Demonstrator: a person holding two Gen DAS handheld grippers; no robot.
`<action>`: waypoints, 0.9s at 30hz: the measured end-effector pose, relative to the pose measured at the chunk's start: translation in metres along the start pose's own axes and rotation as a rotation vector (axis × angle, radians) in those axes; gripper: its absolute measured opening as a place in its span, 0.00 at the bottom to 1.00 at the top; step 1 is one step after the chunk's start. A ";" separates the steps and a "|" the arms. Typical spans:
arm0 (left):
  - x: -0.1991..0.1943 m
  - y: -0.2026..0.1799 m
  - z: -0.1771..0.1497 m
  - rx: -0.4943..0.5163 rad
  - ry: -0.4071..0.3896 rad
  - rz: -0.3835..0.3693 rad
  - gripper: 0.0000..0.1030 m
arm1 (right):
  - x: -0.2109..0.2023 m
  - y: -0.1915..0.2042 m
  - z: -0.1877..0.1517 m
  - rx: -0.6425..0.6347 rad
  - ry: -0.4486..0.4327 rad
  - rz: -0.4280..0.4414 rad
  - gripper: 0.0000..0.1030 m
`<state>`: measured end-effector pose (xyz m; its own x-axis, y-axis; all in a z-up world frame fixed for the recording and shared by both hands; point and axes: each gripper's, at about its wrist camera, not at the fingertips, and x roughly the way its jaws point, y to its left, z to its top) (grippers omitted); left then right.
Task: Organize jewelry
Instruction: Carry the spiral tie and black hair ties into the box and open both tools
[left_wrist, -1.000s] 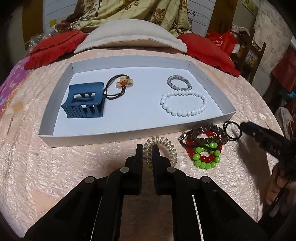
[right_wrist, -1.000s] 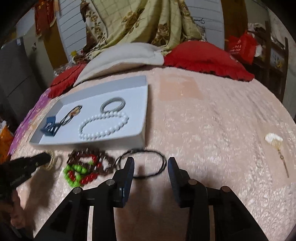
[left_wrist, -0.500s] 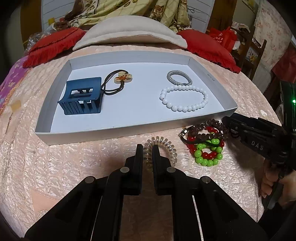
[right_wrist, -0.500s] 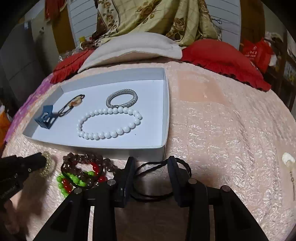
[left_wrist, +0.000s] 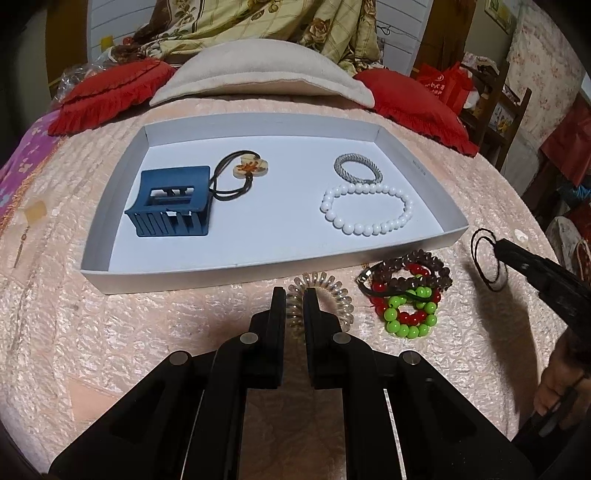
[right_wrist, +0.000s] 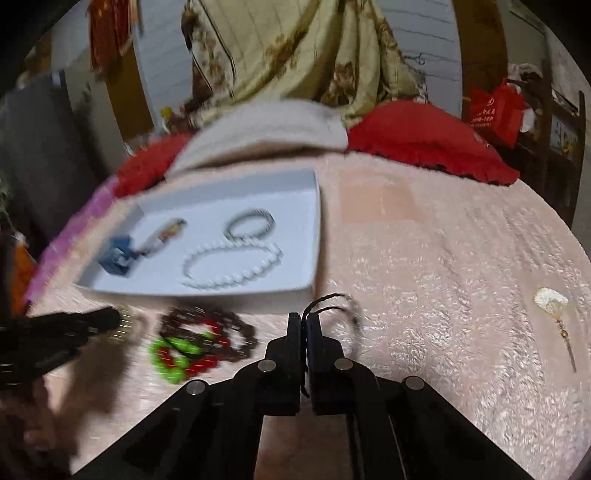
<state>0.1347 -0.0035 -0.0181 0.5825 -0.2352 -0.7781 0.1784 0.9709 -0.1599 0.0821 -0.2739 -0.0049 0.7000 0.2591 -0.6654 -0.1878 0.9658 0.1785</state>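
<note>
White tray (left_wrist: 417, 162) holds four pieces; black cord loop (right_wrist: 334, 306) is pinched by right gripper (right_wrist: 303, 325), coil tie (left_wrist: 321, 291) by left gripper (left_wrist: 294, 306); beaded bracelets (left_wrist: 406, 295) left outside.

A home bedroom is showing here: pillows (left_wrist: 258, 74) are lying on a pink quilted bedspread (left_wrist: 147, 332), a floral blanket (left_wrist: 266, 22) hanging behind.

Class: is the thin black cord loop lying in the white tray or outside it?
Outside: the black cord loop hangs pinched in the right gripper, beside the white tray.
</note>
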 end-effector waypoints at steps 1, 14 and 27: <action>-0.002 0.001 0.000 -0.002 -0.005 -0.001 0.08 | -0.006 0.002 0.001 0.004 -0.015 0.018 0.03; -0.038 0.024 0.004 -0.059 -0.068 -0.034 0.07 | -0.020 0.073 0.004 -0.049 -0.041 0.209 0.03; -0.047 0.020 0.006 -0.056 -0.075 -0.010 0.07 | -0.012 0.093 0.003 -0.077 -0.026 0.228 0.03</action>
<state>0.1156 0.0262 0.0185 0.6393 -0.2454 -0.7287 0.1413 0.9691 -0.2024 0.0586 -0.1873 0.0216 0.6511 0.4712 -0.5950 -0.3944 0.8798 0.2653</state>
